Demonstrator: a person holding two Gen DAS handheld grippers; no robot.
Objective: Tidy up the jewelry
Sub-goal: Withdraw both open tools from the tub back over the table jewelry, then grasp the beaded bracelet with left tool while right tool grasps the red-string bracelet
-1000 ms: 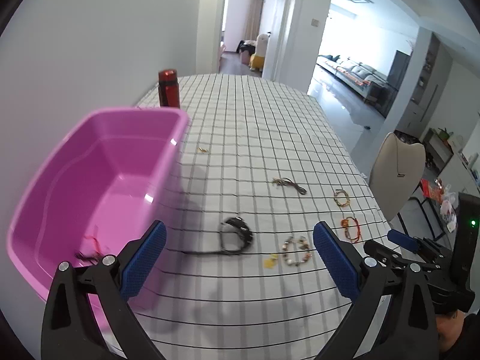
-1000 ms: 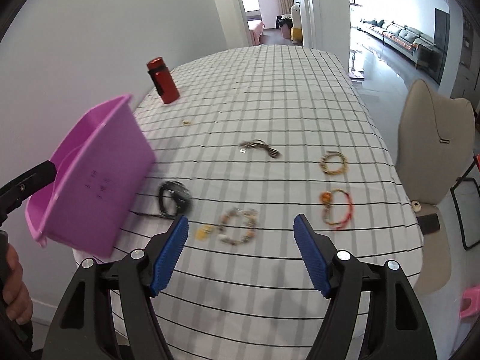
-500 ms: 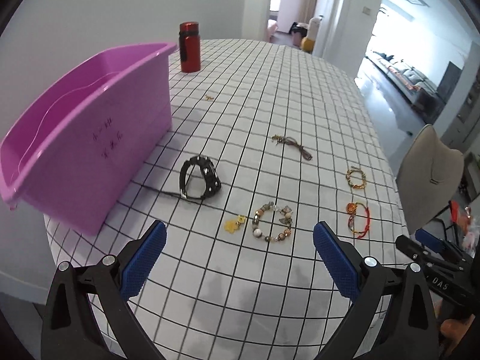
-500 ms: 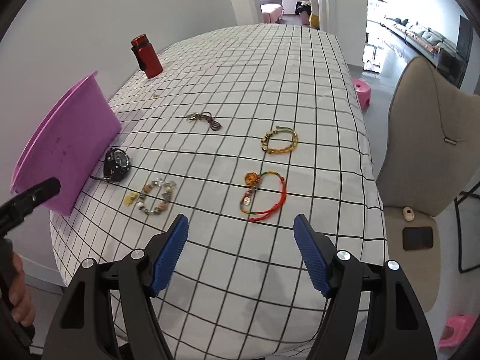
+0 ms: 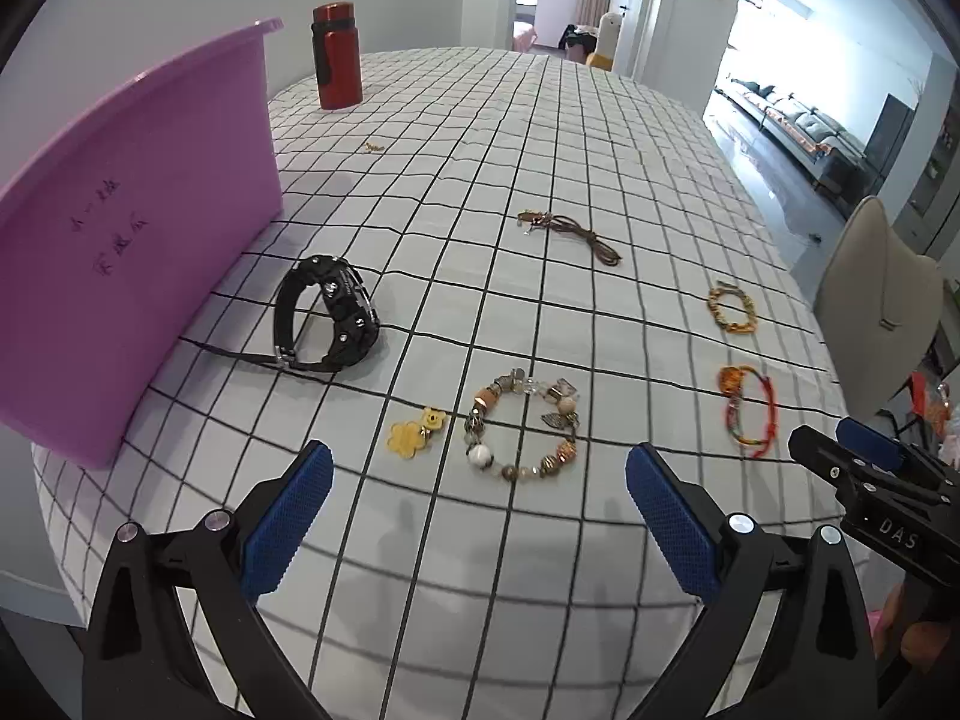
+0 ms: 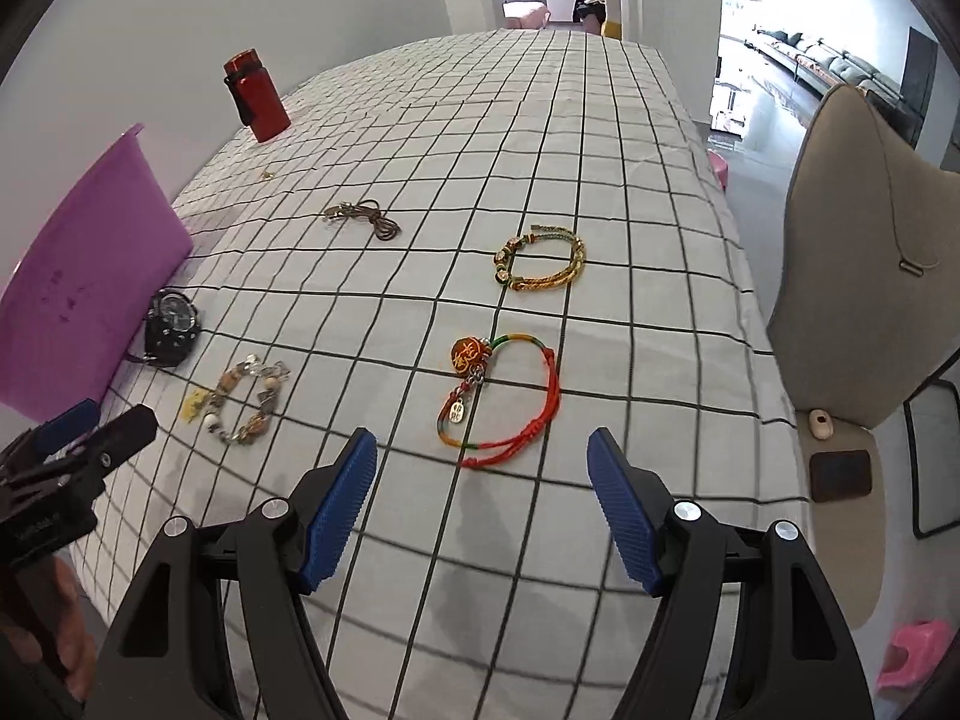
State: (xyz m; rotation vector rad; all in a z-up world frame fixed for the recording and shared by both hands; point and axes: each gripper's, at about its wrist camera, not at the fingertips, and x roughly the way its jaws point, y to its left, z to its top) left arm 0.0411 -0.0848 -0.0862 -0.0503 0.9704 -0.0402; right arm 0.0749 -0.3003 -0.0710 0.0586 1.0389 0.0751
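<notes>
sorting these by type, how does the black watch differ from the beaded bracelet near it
The watch is all black and chunky; the beaded bracelet is a thin string of mixed gold, white and clear beads. The watch stands on edge with its strap loop upright; the bracelet lies flat in an open ring. The watch sits next to the purple bin; the bracelet lies farther out. Both rest on the checked cloth.

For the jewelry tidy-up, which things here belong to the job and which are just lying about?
Belongs to the job: beaded bracelet, red cord bracelet, gold braided bracelet, black watch, brown cord, yellow flower charm, purple bin.

Just lying about: red bottle, beige chair.
</notes>
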